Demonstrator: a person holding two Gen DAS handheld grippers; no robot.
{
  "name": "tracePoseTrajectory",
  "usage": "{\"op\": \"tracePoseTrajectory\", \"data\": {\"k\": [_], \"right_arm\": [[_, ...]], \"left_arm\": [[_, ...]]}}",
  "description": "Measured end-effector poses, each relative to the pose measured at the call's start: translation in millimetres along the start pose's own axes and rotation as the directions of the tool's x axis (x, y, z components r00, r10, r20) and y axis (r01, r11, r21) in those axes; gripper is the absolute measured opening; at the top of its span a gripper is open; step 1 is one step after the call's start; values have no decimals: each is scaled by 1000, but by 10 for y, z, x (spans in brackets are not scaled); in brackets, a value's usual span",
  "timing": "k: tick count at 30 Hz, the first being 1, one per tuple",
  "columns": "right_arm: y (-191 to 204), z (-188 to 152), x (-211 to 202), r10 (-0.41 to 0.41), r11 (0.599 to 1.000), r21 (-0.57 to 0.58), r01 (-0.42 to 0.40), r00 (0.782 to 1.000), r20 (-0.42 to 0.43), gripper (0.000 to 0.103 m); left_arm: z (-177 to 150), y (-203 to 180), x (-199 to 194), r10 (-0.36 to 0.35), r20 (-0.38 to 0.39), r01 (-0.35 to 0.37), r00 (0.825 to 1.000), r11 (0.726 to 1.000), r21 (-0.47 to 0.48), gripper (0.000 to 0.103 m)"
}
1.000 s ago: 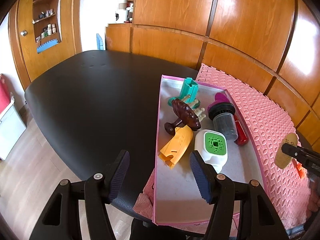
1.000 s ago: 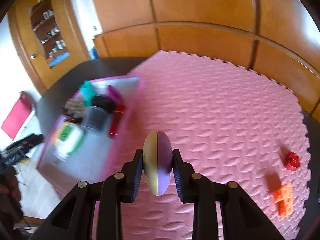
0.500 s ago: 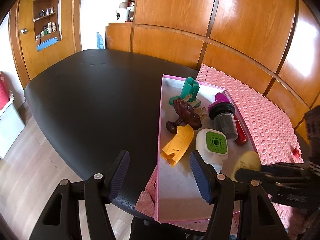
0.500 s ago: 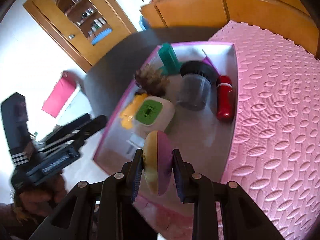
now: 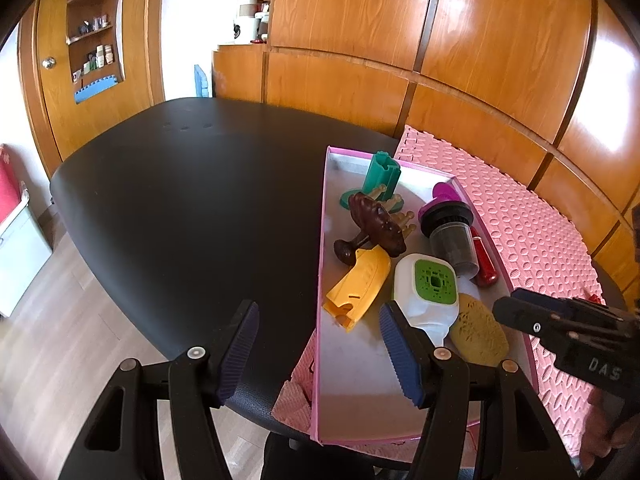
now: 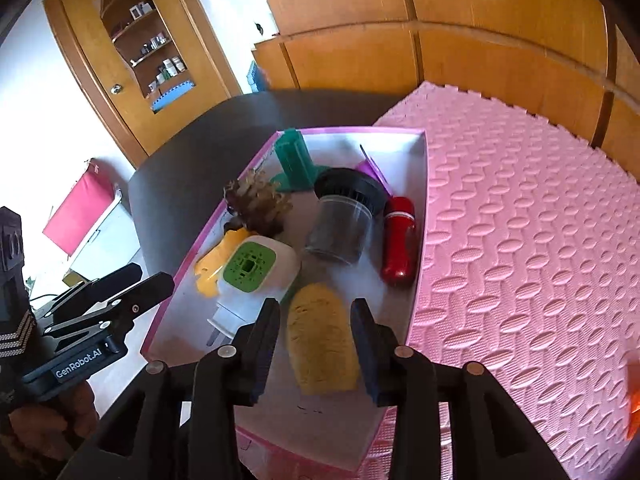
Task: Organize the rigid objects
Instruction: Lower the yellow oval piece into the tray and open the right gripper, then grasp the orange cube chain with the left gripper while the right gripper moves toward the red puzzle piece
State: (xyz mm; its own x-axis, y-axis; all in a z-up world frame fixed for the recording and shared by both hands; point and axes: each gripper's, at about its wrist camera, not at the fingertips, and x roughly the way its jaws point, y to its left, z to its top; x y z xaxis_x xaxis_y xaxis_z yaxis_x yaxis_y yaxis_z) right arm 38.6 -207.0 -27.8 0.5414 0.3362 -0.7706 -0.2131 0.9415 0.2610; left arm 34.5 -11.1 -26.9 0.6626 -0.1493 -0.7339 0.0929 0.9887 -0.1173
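Note:
A yellow oval piece (image 6: 320, 340) lies flat on the floor of the pink-rimmed tray (image 6: 420, 220), beside a white and green box (image 6: 256, 268). My right gripper (image 6: 316, 308) straddles the oval. Its jaws are opening, and a gap shows on each side of the oval. In the left wrist view the oval (image 5: 478, 334) rests against the white box (image 5: 426, 288), with the right gripper (image 5: 520, 312) just to its right. My left gripper (image 5: 318, 312) hangs open over the tray's near left rim (image 5: 320, 280), holding nothing.
The tray also holds a yellow part (image 5: 360, 280), a brown brush (image 5: 376, 224), a teal stand (image 5: 380, 180), a dark jar (image 5: 450, 232) and a red cylinder (image 5: 482, 264). A pink foam mat (image 6: 520, 240) lies to the right, with an orange brick (image 6: 634, 392) at its edge. The black table (image 5: 200, 200) stretches left.
My right gripper swung from over the mat to the tray with the oval piece. Its jaws have widened and the oval now lies flat in the tray. The left gripper stayed still.

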Motion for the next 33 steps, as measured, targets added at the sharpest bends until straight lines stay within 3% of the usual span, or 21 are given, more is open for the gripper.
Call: {"op": "tracePoseTrajectory", "data": {"k": [11, 21, 27, 33], "right_arm": [[-94, -61, -340, -113, 993, -7, 114, 988, 108, 36], [-597, -154, -650, -244, 969, 64, 238, 961, 131, 36], [-1031, -263, -880, -349, 934, 129, 334, 929, 126, 36], [-1597, -392, -1208, -478, 868, 213, 448, 871, 114, 36]], "left_arm": [[32, -137, -153, 10, 53, -13, 999, 998, 58, 65], [48, -385, -206, -11, 63, 4, 998, 993, 118, 65], [46, -529, -227, -29, 61, 19, 998, 987, 158, 65], [74, -730, -253, -63, 61, 48, 996, 975, 217, 65]]}}
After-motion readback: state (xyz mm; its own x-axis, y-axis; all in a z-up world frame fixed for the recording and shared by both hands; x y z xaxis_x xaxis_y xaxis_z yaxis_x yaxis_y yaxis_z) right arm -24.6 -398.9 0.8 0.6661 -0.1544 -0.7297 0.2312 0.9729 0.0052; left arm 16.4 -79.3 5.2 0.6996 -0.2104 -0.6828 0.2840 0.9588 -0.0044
